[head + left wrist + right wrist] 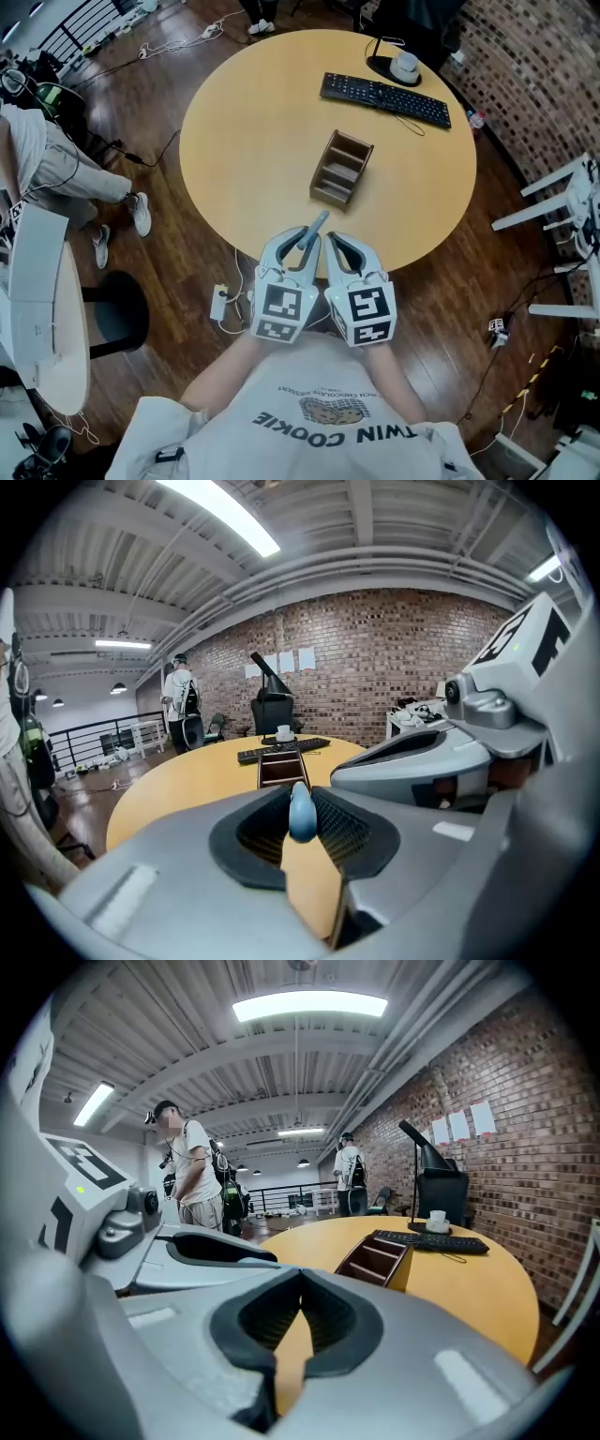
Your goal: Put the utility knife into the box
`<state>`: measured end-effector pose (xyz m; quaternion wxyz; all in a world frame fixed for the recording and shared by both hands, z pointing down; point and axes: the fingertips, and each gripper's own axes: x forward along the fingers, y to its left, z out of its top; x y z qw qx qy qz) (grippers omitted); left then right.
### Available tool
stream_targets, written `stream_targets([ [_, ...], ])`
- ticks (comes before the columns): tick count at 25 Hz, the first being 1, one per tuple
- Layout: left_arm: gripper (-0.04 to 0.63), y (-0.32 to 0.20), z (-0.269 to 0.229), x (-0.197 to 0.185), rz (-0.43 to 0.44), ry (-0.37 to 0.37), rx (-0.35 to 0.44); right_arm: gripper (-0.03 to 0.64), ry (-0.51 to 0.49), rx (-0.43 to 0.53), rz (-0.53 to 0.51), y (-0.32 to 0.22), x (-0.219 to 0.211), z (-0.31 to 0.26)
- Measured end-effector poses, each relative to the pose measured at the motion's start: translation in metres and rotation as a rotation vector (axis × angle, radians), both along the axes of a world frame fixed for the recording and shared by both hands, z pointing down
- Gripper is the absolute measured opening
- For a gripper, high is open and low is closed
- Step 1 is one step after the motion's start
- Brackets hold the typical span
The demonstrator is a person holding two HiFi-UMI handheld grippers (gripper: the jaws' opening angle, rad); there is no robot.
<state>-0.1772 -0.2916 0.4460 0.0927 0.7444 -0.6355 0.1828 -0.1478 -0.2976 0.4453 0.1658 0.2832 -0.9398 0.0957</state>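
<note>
A grey-blue utility knife (317,225) pokes forward out of my left gripper (303,242), which is shut on it above the table's near edge. In the left gripper view the knife's rounded blue end (302,813) stands upright between the dark pads. The open brown wooden box (340,169) with its dividers sits in the middle of the round table, a short way beyond the knife; it also shows straight ahead as the box (281,766) and the box (380,1260). My right gripper (337,244) hangs close beside the left one, its jaws (300,1277) shut with nothing between them.
A black keyboard (384,98) lies at the far side of the yellow round table (244,141), with a white cup (405,66) on a black stand behind it. People stand beyond the table. White furniture stands at left and right on the wooden floor.
</note>
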Motion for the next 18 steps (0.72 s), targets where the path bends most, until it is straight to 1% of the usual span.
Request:
stream_targets([
  [7, 0.077, -0.029, 0.013, -0.008, 0.150, -0.125, -0.059, 0.002, 0.013, -0.010, 0.075, -0.022, -0.005, 0.008],
  [14, 0.077, -0.051, 0.022, -0.005, 0.328, -0.312, -0.089, 0.002, 0.013, -0.018, 0.140, -0.036, -0.004, 0.013],
  [18, 0.077, -0.060, 0.032, -0.006, 0.428, -0.427, -0.115, 0.002, 0.012, -0.009, 0.157, -0.043, -0.008, 0.012],
])
